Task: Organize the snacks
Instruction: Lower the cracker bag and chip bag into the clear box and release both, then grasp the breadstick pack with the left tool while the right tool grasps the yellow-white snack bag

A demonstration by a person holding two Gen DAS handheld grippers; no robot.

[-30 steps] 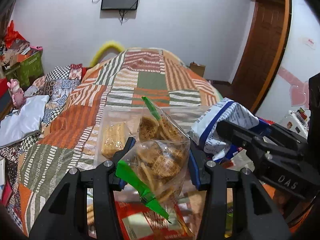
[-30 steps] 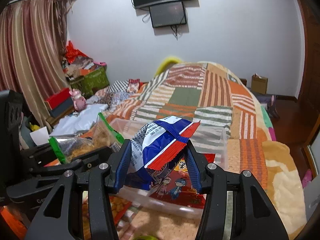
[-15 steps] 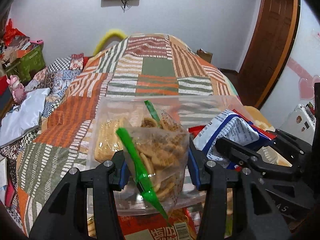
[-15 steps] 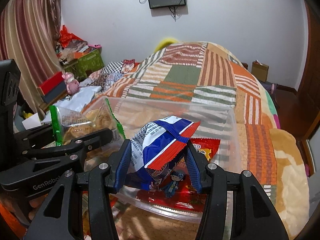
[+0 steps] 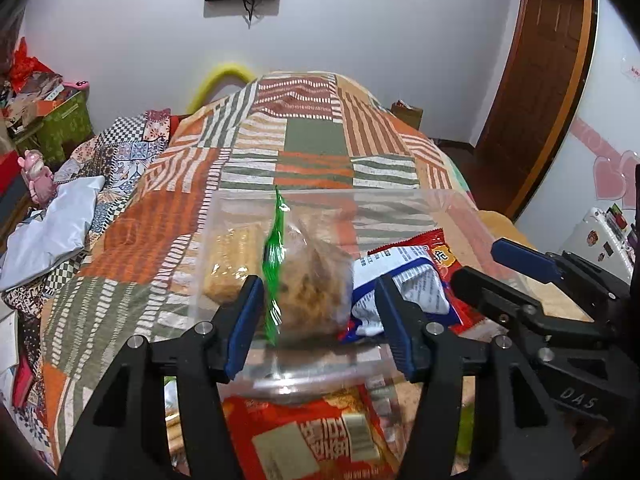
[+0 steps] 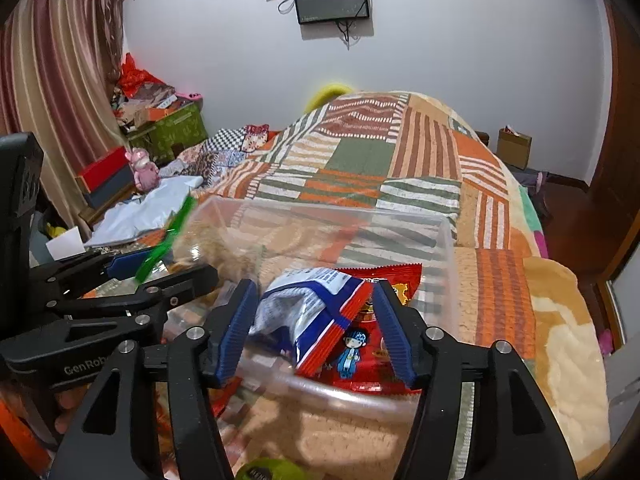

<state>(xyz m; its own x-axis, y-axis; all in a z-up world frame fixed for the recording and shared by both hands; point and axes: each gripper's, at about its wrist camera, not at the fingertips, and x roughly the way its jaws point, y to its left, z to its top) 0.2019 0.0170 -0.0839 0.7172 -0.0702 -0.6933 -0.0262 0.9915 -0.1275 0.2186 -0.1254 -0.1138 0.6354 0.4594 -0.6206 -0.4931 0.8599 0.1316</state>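
Over the clear bin (image 5: 448, 196) your left claw (image 5: 316, 316) and right claw (image 6: 312, 328) are both opening (cracker bag (image 5: 316, 284) and blue-white packet (image 6: 312, 304) between the pads, untouched).

"DAS" is printed in white on the right gripper (image 5: 524, 276), at the near right. "GenRob", cut off, is read on the left gripper (image 6: 160, 266), near left.

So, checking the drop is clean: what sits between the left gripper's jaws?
In the left wrist view, the clear cookie bag with green trim sits between the opening jaws of the left gripper, over the clear plastic bin.
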